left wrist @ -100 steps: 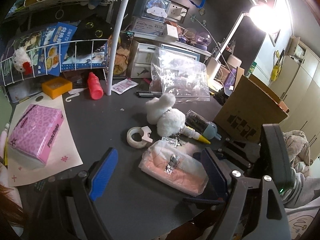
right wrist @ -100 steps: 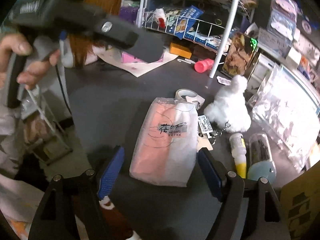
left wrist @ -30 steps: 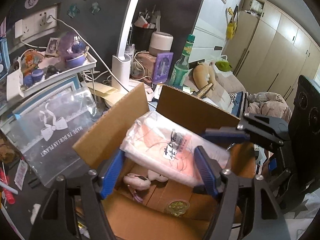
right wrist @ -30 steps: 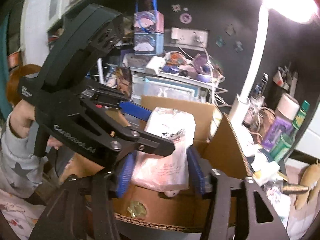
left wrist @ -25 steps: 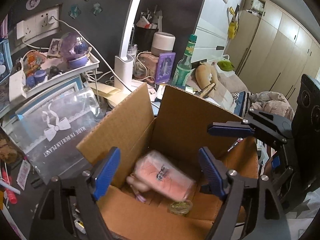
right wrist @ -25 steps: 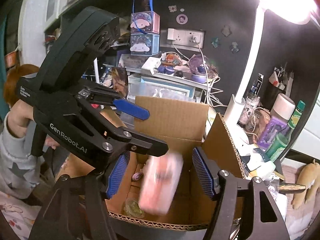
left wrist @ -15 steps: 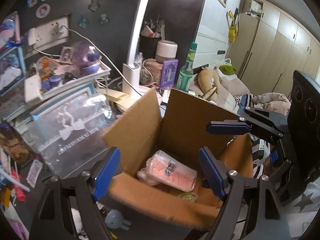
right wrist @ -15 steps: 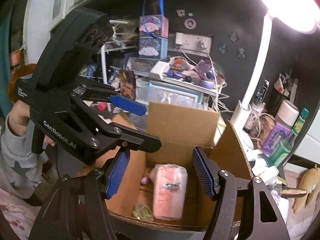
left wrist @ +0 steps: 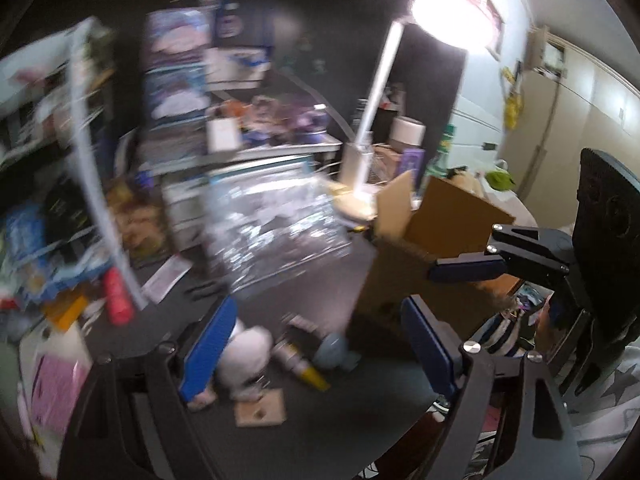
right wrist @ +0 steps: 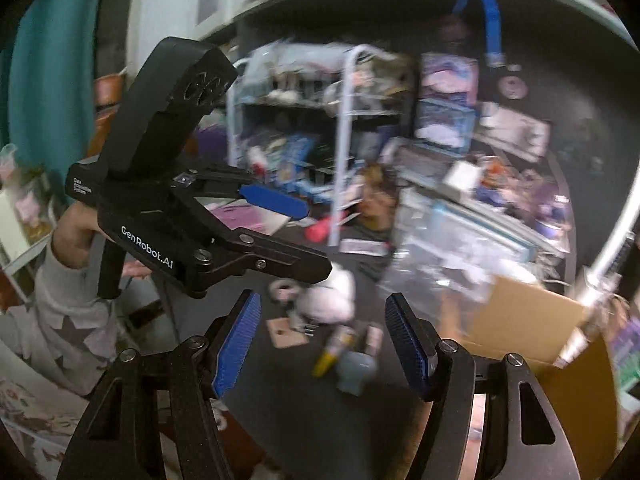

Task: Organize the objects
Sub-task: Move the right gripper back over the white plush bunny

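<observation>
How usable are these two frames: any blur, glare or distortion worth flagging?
Left wrist view: heavy motion smear over the shelves and desk clutter, the desk lamp blown out to white glare, the cardboard box readable. Right wrist view: similar smear, fisheye bending at the edges, only the left gripper body sharp.

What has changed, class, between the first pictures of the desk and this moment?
Both grippers carried the pink-and-white plastic packet from the dark desk into the brown cardboard box, let it go, and swung back to the desk. The left gripper, whose jaws have just been opening, and the right gripper are now empty. The white plush toy, yellow-tipped tube and red bottle stayed put.
</observation>
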